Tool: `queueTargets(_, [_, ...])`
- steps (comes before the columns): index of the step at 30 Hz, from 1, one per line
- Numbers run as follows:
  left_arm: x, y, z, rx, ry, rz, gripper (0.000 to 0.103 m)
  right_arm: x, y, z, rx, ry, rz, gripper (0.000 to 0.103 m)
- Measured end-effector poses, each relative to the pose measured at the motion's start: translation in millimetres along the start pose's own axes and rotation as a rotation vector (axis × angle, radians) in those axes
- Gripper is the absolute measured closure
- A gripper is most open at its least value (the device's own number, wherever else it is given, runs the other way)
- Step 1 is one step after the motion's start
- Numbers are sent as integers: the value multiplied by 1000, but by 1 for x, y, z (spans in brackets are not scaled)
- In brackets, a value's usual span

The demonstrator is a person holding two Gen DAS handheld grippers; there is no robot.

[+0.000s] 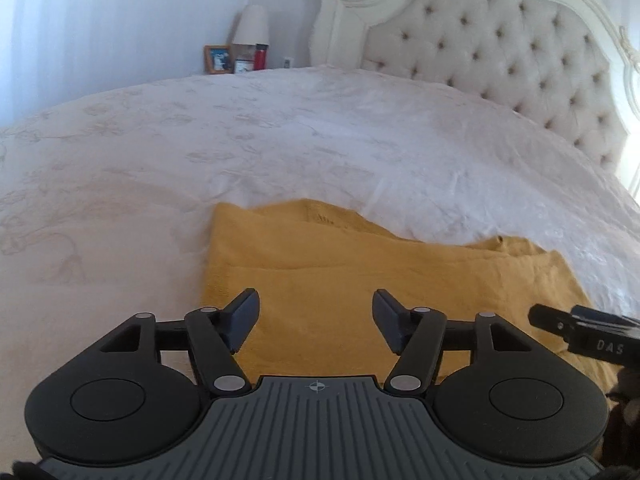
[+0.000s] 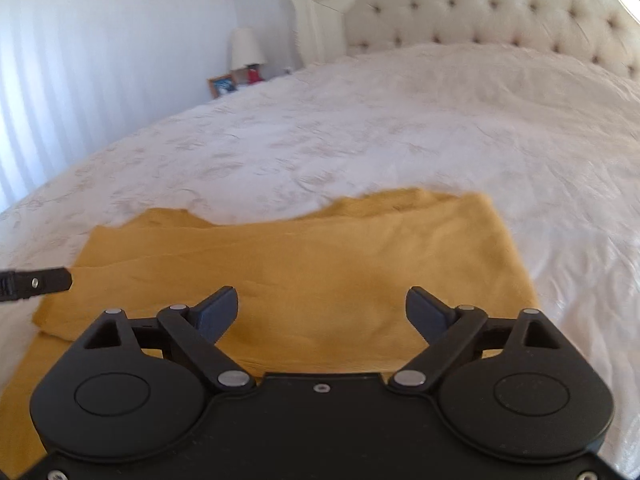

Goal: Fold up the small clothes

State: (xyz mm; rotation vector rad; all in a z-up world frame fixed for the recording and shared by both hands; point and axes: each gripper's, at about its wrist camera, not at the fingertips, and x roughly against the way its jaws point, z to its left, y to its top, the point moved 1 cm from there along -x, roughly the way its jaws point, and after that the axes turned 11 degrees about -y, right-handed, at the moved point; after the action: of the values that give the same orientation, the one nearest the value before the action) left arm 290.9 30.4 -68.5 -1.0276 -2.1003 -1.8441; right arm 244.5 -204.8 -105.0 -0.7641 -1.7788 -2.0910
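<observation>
1. The left tool (image 1: pixel 316 320) is hovering with its jaws spread apart and nothing between them, above the near part of the garment; the right tool (image 2: pixel 322 316) is standing wider still, also empty, over the same cloth.
2. The bed (image 1: pixel 280 140), under a white bedspread with a faint floral pattern, is filling most of both views, with a tufted cream headboard (image 1: pixel 500 48) rising behind it.
3. The mustard-yellow garment (image 2: pixel 300 264) is lying folded in flat layers on the bedspread near the bed's front edge, directly below both tools.
4. Beside the headboard, a white-shaded lamp (image 1: pixel 251 24), a framed picture (image 1: pixel 218 59) and a red bottle (image 1: pixel 261 56) are standing close together.
</observation>
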Motion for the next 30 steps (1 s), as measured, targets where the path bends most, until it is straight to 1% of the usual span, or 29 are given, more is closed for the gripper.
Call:
queueTargets(2, [-14,-8,-4,-15,1,39,42,-9,-1,-14,-54,-50,53,11])
queueTargets(4, [-25,-16,-1,-4,1,84,42,-15,-3,-28,-86,-136,91,12])
queueTargets(5, [-27,-18,2,0,1,92,42,-17,-4,-34,-100,-173,96,12])
queueTargets(6, [-27,-21,3,-4,3,84,42,-18,-4,-38,-116,-193,97,12])
queueTargets(8, [-25,-23,6,-12,1,81,40,-17,-5,-44,-143,-199,99,12])
queueTargets(11, [-18,-21,7,2,-12,92,38,-20,-7,-36,-92,-227,98,12])
queueTargets(14, [-4,-26,9,44,-15,127,30,-21,-8,-34,-81,-233,98,12])
queueTargets(17, [16,-44,12,77,-23,189,28,-21,-9,-34,-73,-237,98,11])
queueTargets(18, [25,-52,11,65,-23,205,28,-21,-9,-33,-67,-240,97,11])
queueTargets(20, [44,-66,6,5,-20,229,28,-21,-11,-31,-59,-243,95,9])
queueTargets(22, [61,-78,0,-33,-9,259,23,-22,-11,-31,-59,-243,93,9])
queueTargets(24, [76,-90,1,-12,-22,284,22,-22,-12,-31,-63,-243,90,8])
queueTargets(27, [100,-108,4,42,-32,278,20,-20,-14,-30,-61,-243,83,8])
queueTargets(30, [120,-121,4,53,-35,285,19,-19,-16,-30,-65,-238,76,7])
